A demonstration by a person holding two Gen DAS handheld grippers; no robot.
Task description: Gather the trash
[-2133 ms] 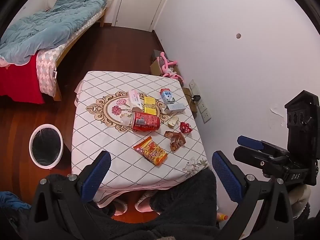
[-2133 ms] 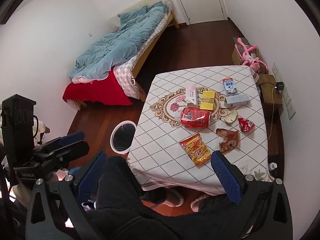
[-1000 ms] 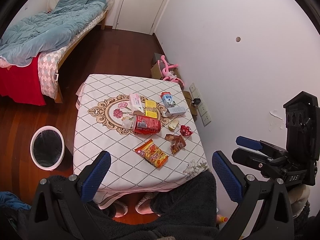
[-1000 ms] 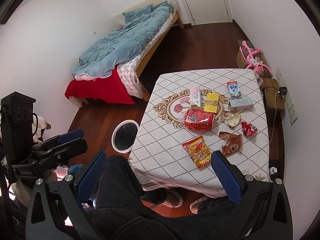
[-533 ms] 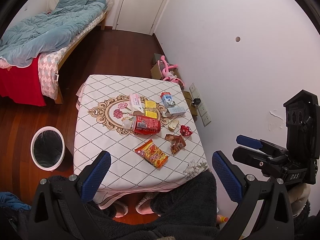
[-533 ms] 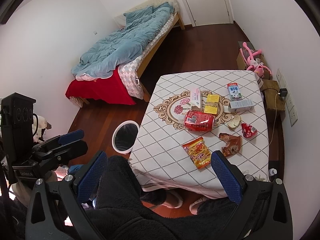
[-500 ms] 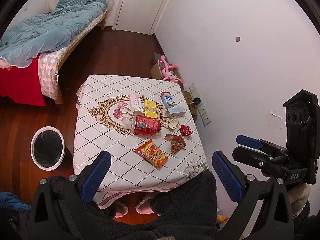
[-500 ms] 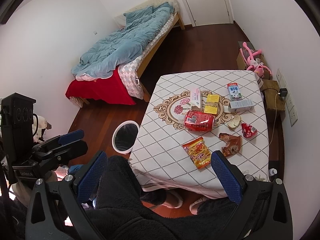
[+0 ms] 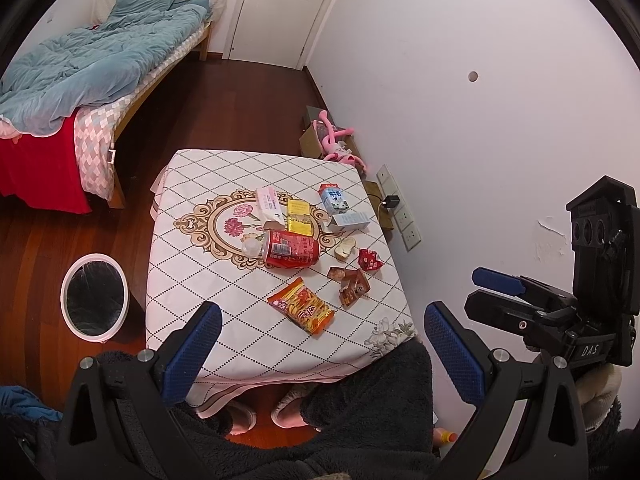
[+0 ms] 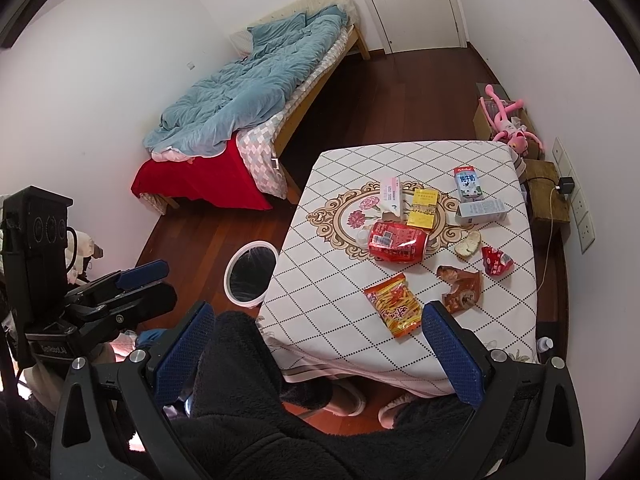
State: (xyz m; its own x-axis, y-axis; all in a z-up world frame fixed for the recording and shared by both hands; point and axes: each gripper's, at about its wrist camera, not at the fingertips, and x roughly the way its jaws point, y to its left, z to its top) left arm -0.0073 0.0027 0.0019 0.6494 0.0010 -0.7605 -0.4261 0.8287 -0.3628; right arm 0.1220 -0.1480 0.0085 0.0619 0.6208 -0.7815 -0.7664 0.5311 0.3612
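1. Since the earlier pictures almost nothing has moved. Both tools hang high above the bench, and the view has only slid a tiny bit.
2. The left tool (image 9: pixel 320 354) is spread wide and holds nothing. The right tool (image 10: pixel 318 354) is spread wide and empty too.
3. The nearest trash is the orange snack bag (image 9: pixel 301 311). From the left tool it lies at 12 o'clock, just ahead. Its long side runs from 10 o'clock to 4 o'clock.
4. From the right tool the same bag (image 10: pixel 394 305) sits at about 1 o'clock. Both tools look about as near to it, I think.
5. Next out is the torn brown wrapper (image 9: pixel 351 286), at 1 o'clock of the bag.
6. Farther is the red can (image 9: pixel 291 249), lying on its side, with boxes and a milk carton (image 9: pixel 333 199) beyond it.
7. The trash bin (image 9: pixel 93 294) stands on the floor at 9 o'clock of the bench (image 9: pixel 192 272), nearer the left tool.
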